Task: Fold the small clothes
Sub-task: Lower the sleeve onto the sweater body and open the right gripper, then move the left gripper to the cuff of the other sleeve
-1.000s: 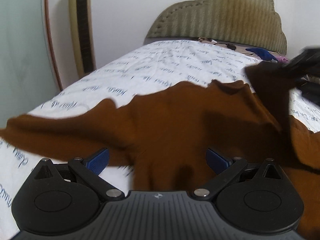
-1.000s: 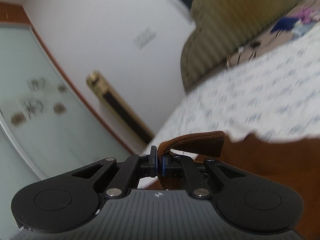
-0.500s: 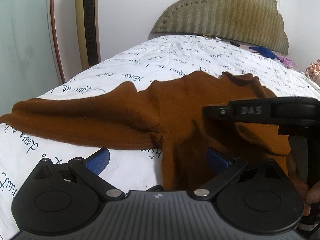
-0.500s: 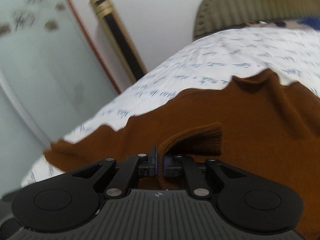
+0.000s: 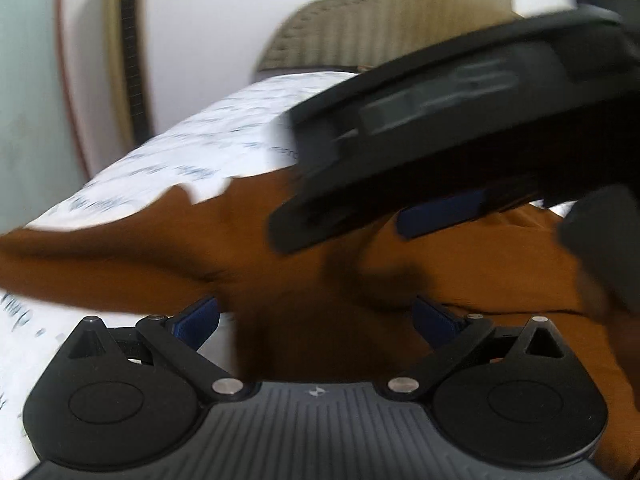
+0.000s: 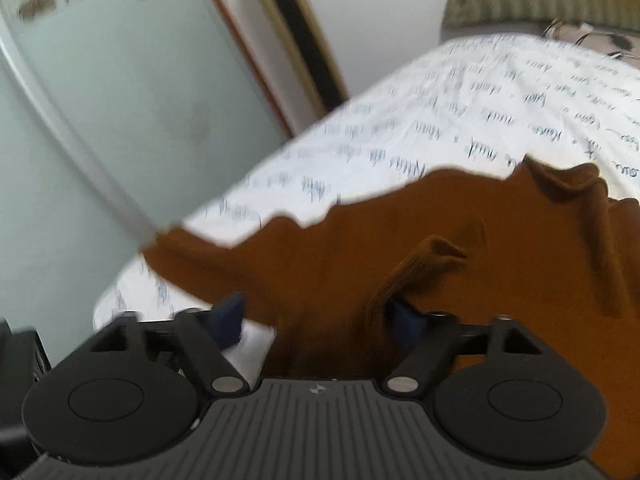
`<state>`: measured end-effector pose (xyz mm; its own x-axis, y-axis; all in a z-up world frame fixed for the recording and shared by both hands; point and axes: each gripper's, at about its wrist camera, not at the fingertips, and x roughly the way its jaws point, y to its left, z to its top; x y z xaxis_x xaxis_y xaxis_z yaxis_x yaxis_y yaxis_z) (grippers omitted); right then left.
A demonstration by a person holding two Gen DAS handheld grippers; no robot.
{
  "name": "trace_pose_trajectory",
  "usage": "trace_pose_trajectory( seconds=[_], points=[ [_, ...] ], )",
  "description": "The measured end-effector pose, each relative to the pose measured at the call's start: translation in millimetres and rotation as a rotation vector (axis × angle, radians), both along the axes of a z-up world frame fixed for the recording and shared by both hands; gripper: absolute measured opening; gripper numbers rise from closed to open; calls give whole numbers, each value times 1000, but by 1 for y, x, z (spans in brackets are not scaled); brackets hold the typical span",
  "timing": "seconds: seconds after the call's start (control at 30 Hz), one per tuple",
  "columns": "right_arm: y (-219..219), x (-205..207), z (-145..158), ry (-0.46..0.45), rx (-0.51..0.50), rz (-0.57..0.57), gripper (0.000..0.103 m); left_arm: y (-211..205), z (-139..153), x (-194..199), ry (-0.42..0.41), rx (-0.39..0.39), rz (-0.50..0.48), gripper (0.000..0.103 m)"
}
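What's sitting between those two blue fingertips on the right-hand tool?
In the right wrist view, the right gripper has its jaws opening, and a raised fold of the brown garment stands between them, beside one blue pad, no longer pinched.

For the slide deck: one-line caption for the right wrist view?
Right gripper opening, releasing the ribbed cuff of a brown garment spread on the script-print bedsheet.
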<state>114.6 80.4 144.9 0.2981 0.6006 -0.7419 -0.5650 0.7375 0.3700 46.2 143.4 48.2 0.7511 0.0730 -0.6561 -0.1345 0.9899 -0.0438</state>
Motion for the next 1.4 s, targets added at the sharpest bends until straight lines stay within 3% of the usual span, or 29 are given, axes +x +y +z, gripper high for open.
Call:
trace_pose_trajectory(
  seconds=[0.1,0.13,0.27,0.37,0.47,0.6,0.73,0.83,0.97,1.1,1.23,1.3,1.4],
  points=[
    [-8,11,1,125,-28,-29,82,-24,3,4,-14,7,-54,103],
    [-14,10,6,128,-25,-39,82,-31,3,5,-23,2,-67,103],
    [-57,-2,32,-59,-28,-145,82,-50,3,22,-36,-9,-108,103],
    [-113,-2,37,-112,27,-315,82,-62,-7,45,4,-8,-136,103],
    [-169,-2,18,-84,56,-461,81,-73,-21,65,41,36,-126,103],
    [-222,-4,-28,6,82,-612,70,-79,-29,82,40,162,-100,103],
    [-261,-6,-64,14,127,-759,59,-59,-29,91,40,253,3,103],
    [-285,-9,-72,10,178,-833,53,-16,-30,93,77,137,83,103],
    [-287,-13,-70,9,200,-836,54,35,-16,88,66,58,227,103],
    [-273,-25,-57,-54,185,-798,58,69,2,68,27,-37,294,103],
    [-248,-28,-41,-86,181,-707,59,69,14,59,6,-131,278,103],
    [-240,-28,-40,-91,177,-688,59,51,15,62,-9,-115,211,103],
    [-243,-29,-44,-90,151,-723,59,22,2,75,17,-22,140,103]
  ],
)
